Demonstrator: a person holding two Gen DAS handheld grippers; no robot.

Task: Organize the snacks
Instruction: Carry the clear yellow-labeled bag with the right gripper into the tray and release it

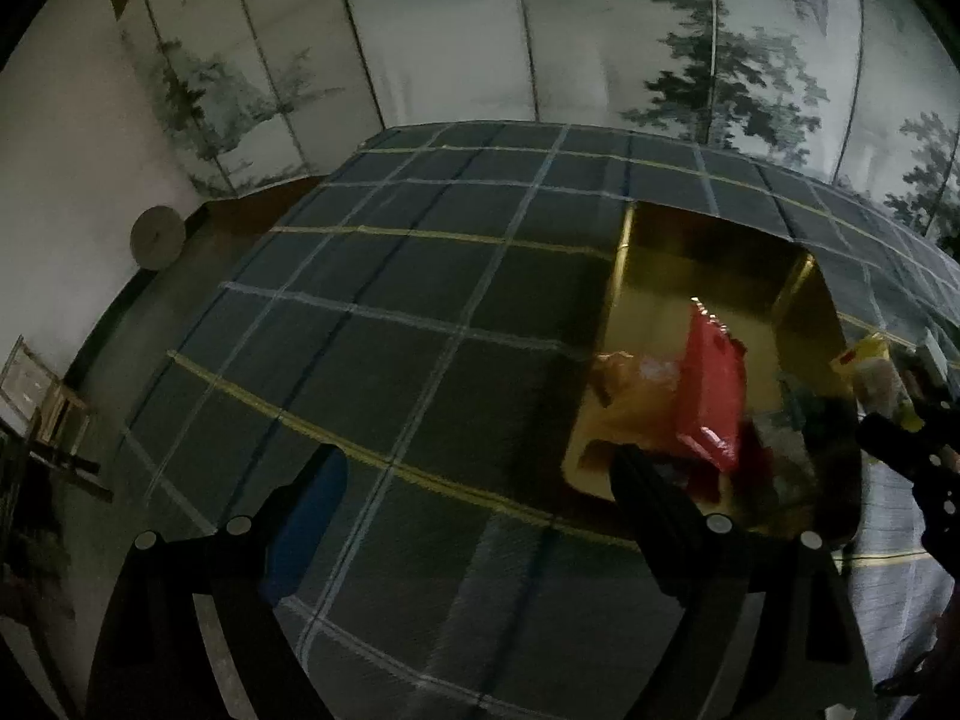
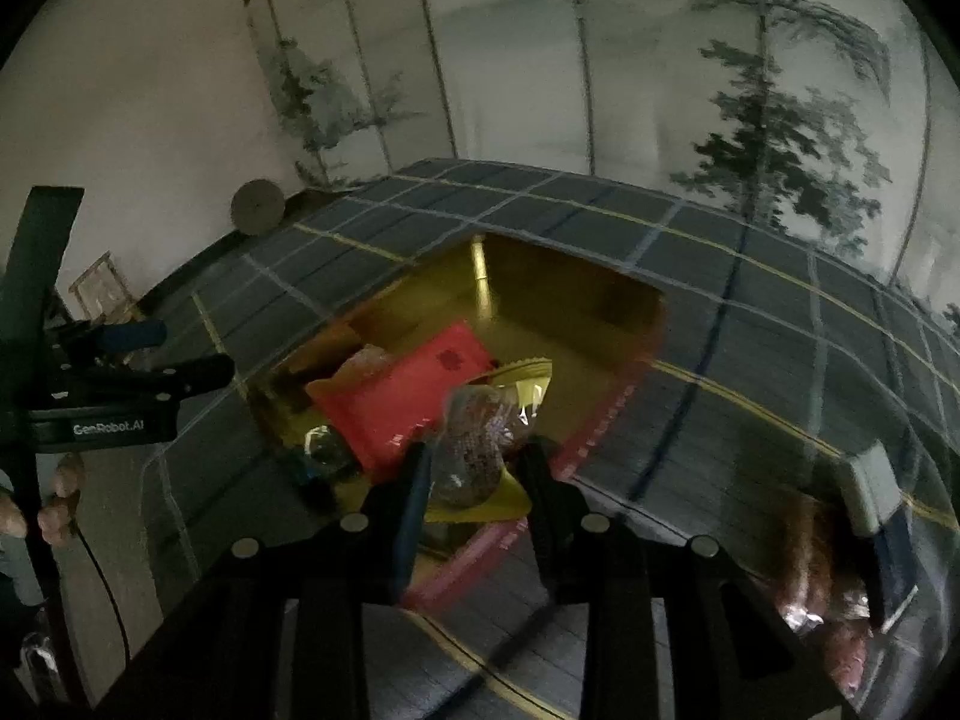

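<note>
At the bottom centre of my right view, my right gripper is clamped on a clear snack bag, long axis pointing up-frame, over the gold box. Beyond it lies a red packet. My left gripper stands spread wide, nothing between its fingers, over the plaid cloth.

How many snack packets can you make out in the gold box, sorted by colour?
Red packet: 1
Yellow packet: 1
Orange packet: 1
Clear packet with dark snacks, held over the gold box by the right hand-held gripper: 1
Total: 4
</note>
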